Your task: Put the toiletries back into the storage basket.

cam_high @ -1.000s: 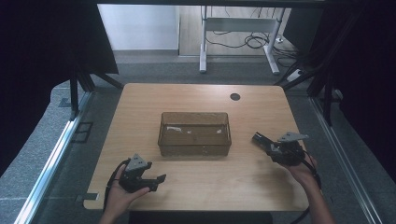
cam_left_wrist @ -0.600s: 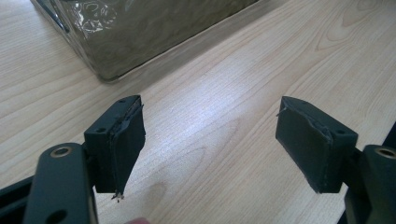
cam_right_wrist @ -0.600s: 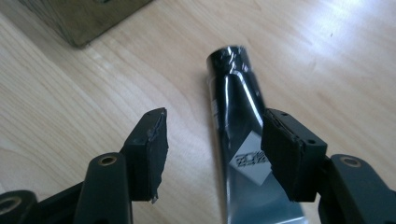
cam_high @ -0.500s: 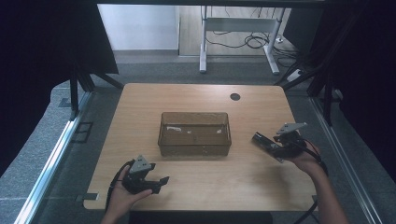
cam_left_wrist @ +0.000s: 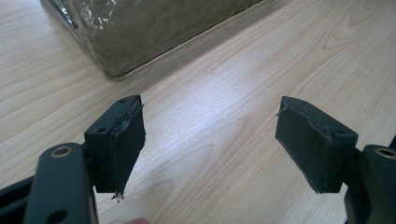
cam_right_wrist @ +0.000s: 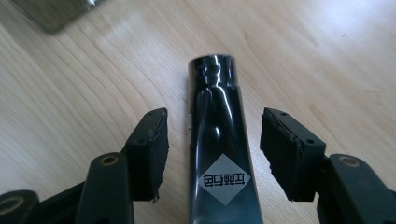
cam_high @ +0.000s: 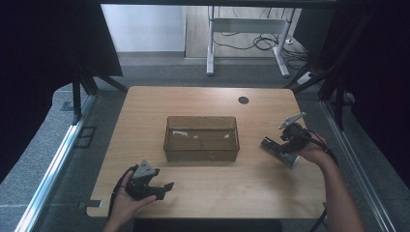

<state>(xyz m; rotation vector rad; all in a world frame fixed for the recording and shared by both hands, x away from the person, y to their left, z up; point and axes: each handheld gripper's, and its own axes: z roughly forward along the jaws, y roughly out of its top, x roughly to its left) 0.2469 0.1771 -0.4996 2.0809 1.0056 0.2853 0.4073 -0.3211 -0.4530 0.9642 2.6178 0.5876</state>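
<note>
So far nothing sits in the clear bin [cam_high: 202,138]: the black tube [cam_right_wrist: 219,154] lies on the tabletop [cam_high: 232,188] right of it, between your right tool's [cam_right_wrist: 214,156] jaws, which have just been opening and stand clear of it. Your left tool [cam_left_wrist: 210,140] rests low near the bin's corner, wide and empty.

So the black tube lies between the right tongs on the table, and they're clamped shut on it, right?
Not quite. The black tube does lie on the table between the right tongs, but they are open: the right gripper view shows a clear gap on each side of the tube, neither pad touching it. The jaws have just been opening.
</note>
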